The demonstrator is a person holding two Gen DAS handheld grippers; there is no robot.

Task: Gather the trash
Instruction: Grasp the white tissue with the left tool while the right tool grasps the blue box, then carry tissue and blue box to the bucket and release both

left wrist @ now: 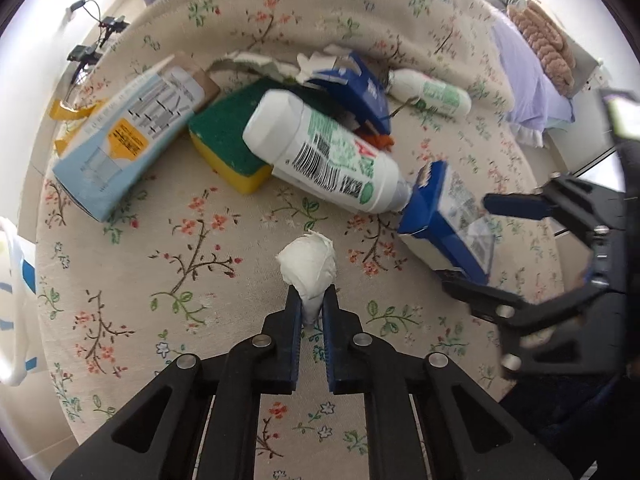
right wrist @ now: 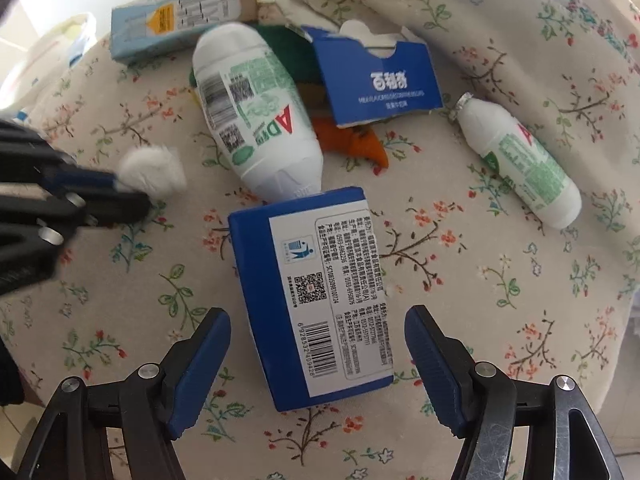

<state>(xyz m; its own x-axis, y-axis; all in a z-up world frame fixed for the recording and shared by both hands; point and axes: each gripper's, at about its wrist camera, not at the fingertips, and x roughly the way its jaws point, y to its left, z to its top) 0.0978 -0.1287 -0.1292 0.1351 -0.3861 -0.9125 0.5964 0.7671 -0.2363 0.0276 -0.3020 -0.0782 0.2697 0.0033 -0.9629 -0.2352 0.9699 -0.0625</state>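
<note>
My left gripper (left wrist: 311, 294) is shut on a crumpled white tissue ball (left wrist: 308, 266), just above the floral tablecloth; it also shows in the right wrist view (right wrist: 154, 170). My right gripper (right wrist: 318, 320) is open, its fingers on either side of a blue and white carton (right wrist: 316, 296) that lies flat; the carton also shows in the left wrist view (left wrist: 448, 220). A large white bottle (right wrist: 256, 112) lies on its side beyond the carton.
A small white bottle (right wrist: 520, 164), a torn blue box (right wrist: 380, 80), a light-blue carton (left wrist: 128, 132), a green and yellow sponge (left wrist: 228, 140) and orange peel (right wrist: 356, 142) lie on the cloth. A white plastic bag (left wrist: 12, 288) hangs at the left edge.
</note>
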